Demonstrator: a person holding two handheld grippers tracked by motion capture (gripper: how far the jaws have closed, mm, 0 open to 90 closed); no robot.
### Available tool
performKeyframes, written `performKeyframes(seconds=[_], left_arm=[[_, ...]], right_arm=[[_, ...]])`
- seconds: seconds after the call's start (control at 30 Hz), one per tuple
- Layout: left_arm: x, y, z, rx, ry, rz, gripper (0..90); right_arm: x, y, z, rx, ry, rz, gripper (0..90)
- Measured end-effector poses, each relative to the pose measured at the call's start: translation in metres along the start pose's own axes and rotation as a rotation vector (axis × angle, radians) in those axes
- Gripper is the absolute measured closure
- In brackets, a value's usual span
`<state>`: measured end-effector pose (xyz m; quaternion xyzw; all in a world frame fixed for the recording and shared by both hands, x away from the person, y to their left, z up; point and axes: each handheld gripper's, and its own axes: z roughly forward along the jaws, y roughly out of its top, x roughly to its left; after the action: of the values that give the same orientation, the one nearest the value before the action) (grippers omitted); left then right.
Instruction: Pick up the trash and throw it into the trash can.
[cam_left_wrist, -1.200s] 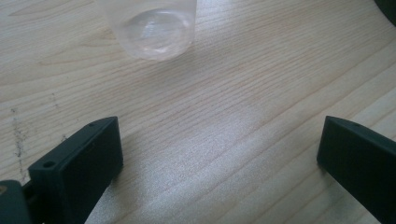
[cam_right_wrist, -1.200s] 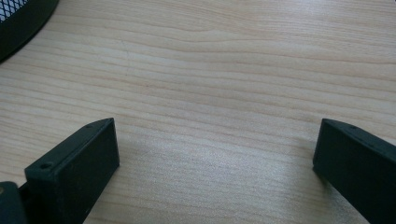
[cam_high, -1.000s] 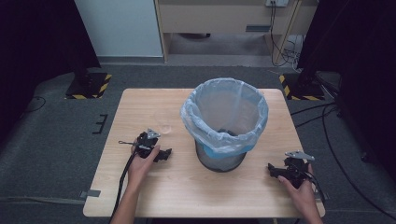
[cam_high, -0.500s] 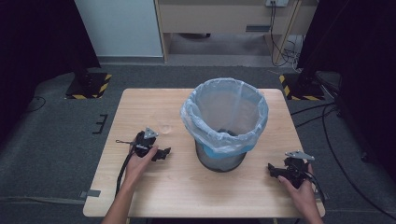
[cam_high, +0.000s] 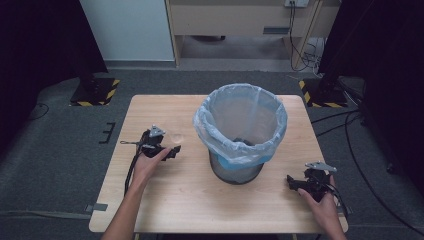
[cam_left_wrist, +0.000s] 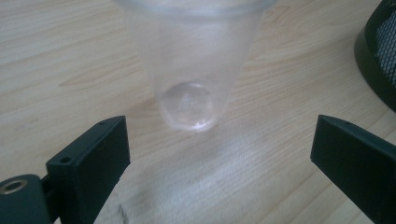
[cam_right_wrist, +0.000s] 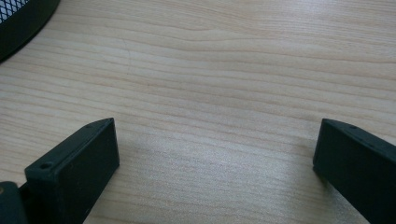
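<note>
From the high view, the person's left forearm is coming in from the bottom edge and angling up across the light wooden bench (cam_high: 165, 200), hand wrapped around the black left gripper (cam_high: 172, 151), which is pointing to the right. A small clear plastic cup (cam_high: 178, 137) is sitting on the bench just ahead of that gripper, a bit up and to the right, left of the black mesh bin with the pale blue bag liner (cam_high: 240, 130). The right hand is resting near the bench's right front corner, holding the black right gripper (cam_high: 291, 181), aimed left toward the bin.

In the left gripper view, the left gripper (cam_left_wrist: 219, 154) is sitting spread wide after just narrowing slightly, with nothing pinched. The cup (cam_left_wrist: 189, 74) is standing a little beyond the tips, centred between them, not touching either.

In the right gripper view, the right gripper (cam_right_wrist: 217, 149) is spread too, over bare wood, with the bin's base (cam_right_wrist: 23, 21) at top left.
</note>
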<state>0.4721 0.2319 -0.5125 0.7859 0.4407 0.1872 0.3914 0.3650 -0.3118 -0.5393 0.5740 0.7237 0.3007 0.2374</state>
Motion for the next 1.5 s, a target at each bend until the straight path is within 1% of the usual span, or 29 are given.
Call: performKeyframes(seconds=[0.07,0.1,0.13,0.2,0.23,0.3,0.4,0.47,0.53,0.6,0.67,0.7,0.73,0.77,0.8,0.83,0.9,0.93,0.97,1.0,1.07,1.1,1.13,1.3,1.37,1.4,1.47,1.5], left_arm=[[0.001,0.008,0.001,-0.019,-0.004,0.002,4.1],[0.001,0.008,0.001,-0.019,-0.004,0.002,4.1],[0.001,0.012,0.002,-0.023,0.002,0.017,4.1],[0.001,0.014,0.004,-0.025,-0.002,0.014,4.0],[0.002,0.015,0.004,-0.036,-0.004,0.011,4.0],[0.004,0.016,0.007,-0.043,-0.001,0.001,4.4],[0.004,0.019,0.010,-0.061,0.002,0.004,4.7],[0.004,0.022,0.013,-0.072,0.008,0.009,5.2],[0.004,0.028,0.017,-0.100,0.024,0.019,6.5],[0.005,0.030,0.018,-0.106,0.028,0.016,7.5],[0.006,0.033,0.021,-0.118,0.029,0.006,12.3],[0.006,0.034,0.022,-0.122,0.031,0.003,17.5],[0.008,0.036,0.021,-0.137,0.016,0.003,28.4],[0.008,0.036,0.021,-0.137,0.016,0.003,28.8],[0.007,0.037,0.020,-0.150,0.013,-0.003,29.7],[0.006,0.038,0.018,-0.152,0.016,0.006,30.0],[0.006,0.039,0.016,-0.155,0.014,0.009,30.0],[0.004,0.041,0.010,-0.162,0.007,0.021,30.0],[0.004,0.041,0.010,-0.162,0.007,0.021,30.0],[0.002,0.044,0.003,-0.180,0.003,0.032,30.0],[0.001,0.047,-0.004,-0.206,-0.006,0.036,30.1],[0.001,0.047,-0.004,-0.206,-0.006,0.036,30.2],[0.000,0.049,-0.010,-0.218,-0.013,0.045,30.4],[0.001,0.049,-0.016,-0.219,-0.023,0.053,30.7],[-0.001,0.050,-0.021,-0.223,-0.033,0.065,30.9],[-0.001,0.050,-0.021,-0.223,-0.033,0.065,30.9],[-0.004,0.052,-0.027,-0.224,-0.042,0.087,31.1],[-0.004,0.052,-0.027,-0.224,-0.042,0.087,31.1]], right_arm=[[0.000,0.000,0.000,0.000,0.001,0.000,0.4],[0.000,0.000,0.000,0.000,0.001,0.000,0.4],[0.000,0.000,0.000,0.000,0.001,-0.002,0.4],[0.000,0.000,0.000,0.000,0.001,0.000,0.4],[0.000,0.000,0.000,0.000,0.001,-0.002,0.4],[0.000,0.000,0.000,0.000,0.001,-0.002,0.3],[0.000,0.000,0.000,0.000,0.001,-0.002,0.4],[0.000,0.000,0.000,0.000,0.001,0.000,0.4],[0.000,0.000,0.000,0.000,0.001,-0.001,0.4],[0.000,0.000,0.000,0.000,0.001,-0.002,0.4],[0.000,0.000,0.000,0.000,0.001,-0.001,0.4],[0.000,0.000,0.000,0.000,0.001,-0.002,0.4],[0.000,0.000,0.000,0.000,0.001,-0.001,0.4],[0.000,0.000,0.000,0.000,0.001,0.000,0.4],[0.000,0.000,0.000,0.000,0.001,-0.002,0.4],[0.000,0.000,0.000,0.000,0.001,0.000,0.4],[0.000,0.000,0.000,0.000,0.001,-0.002,0.4],[0.000,0.000,0.000,0.000,0.001,-0.002,0.4],[0.000,0.000,0.000,0.000,0.001,-0.002,0.4],[0.000,0.000,0.000,0.000,0.001,-0.002,0.4],[0.000,0.000,0.000,0.000,0.001,-0.002,0.4],[0.000,0.000,0.000,0.000,0.001,-0.002,0.4],[0.000,0.000,0.000,0.000,0.001,-0.002,0.4],[0.000,0.000,0.000,0.000,0.001,0.000,0.4],[0.000,0.000,0.000,0.000,0.001,-0.002,0.4],[0.000,0.000,0.000,0.000,0.001,-0.002,0.4],[0.000,0.000,0.000,0.000,0.001,-0.002,0.4],[0.000,0.000,0.000,0.000,0.001,-0.002,0.4]])
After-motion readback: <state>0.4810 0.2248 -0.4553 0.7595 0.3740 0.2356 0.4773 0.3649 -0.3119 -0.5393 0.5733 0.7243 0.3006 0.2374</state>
